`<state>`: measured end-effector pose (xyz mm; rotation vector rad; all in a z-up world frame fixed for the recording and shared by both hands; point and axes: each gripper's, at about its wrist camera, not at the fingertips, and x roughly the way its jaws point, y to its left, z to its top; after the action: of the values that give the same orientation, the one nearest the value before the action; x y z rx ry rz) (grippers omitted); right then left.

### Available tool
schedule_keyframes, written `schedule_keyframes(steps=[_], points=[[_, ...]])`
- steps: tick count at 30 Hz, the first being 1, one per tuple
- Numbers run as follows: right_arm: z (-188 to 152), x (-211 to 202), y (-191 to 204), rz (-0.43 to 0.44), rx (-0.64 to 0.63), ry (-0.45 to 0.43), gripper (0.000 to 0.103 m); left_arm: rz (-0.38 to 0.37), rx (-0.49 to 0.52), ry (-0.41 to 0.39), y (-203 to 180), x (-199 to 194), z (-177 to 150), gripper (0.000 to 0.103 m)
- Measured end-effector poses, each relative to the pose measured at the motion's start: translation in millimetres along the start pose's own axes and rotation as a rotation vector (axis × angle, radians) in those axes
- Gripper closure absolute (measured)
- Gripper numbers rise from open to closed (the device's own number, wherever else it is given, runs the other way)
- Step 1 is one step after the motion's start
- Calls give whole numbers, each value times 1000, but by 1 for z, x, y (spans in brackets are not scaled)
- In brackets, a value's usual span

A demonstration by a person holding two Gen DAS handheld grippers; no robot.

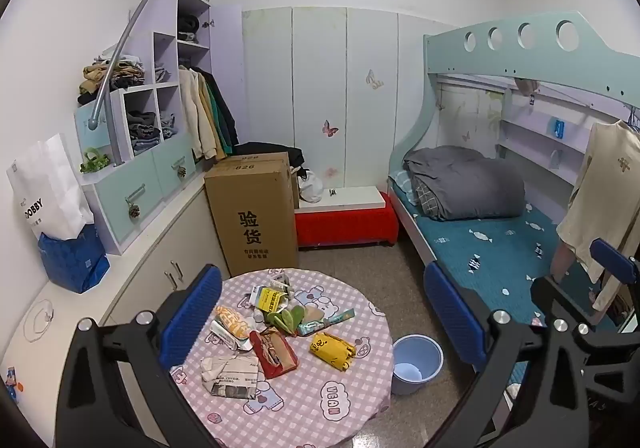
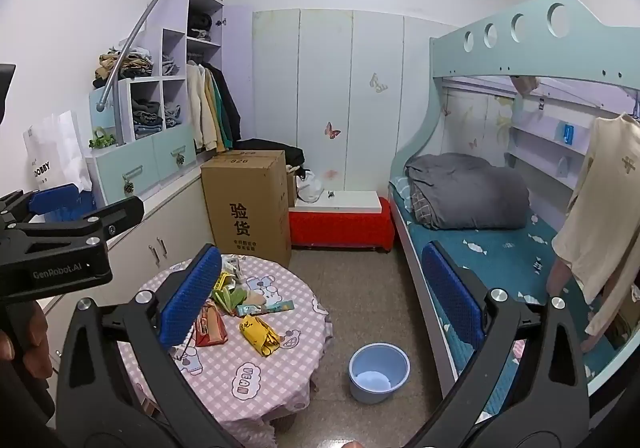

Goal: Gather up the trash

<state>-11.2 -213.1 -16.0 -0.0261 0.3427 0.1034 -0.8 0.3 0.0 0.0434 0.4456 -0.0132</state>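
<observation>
wrappers heaped on a round table, bucket on the floor beside it

right gripper (image 2: 320, 290) spread wide above the round pink-checked table (image 2: 256, 380); a yellow crumpled wrapper (image 2: 259, 332) and red snack packet (image 2: 211, 328) lie near its middle, the light blue plastic bucket (image 2: 378, 370) stands off its right edge, and the left gripper (image 2: 80, 207) shows at far left.

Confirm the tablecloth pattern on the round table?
Pink-and-white gingham tablecloth with cartoon bear prints and "BEAR" patches. Clearest in the left wrist view.

Even, soft indoor light; fisheye-warped, dark-vignetted edges.
</observation>
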Motion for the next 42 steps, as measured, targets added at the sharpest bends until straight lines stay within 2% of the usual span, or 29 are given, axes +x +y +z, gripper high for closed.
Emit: schedule_keyframes(steps=[8, 13, 19, 42], points=[[-2, 7, 10, -16, 4, 27, 5, 2, 19, 19, -8, 15, -8, 4], [-2, 9, 1, -26, 28, 48, 5, 8, 34, 36, -12, 20, -9, 4], [-1, 12, 3, -43, 17, 65, 5, 15, 47, 60, -1, 22, -4, 4], [-9, 26, 9, -43, 23, 86, 5, 0, 58, 70, 0, 41, 2, 4]])
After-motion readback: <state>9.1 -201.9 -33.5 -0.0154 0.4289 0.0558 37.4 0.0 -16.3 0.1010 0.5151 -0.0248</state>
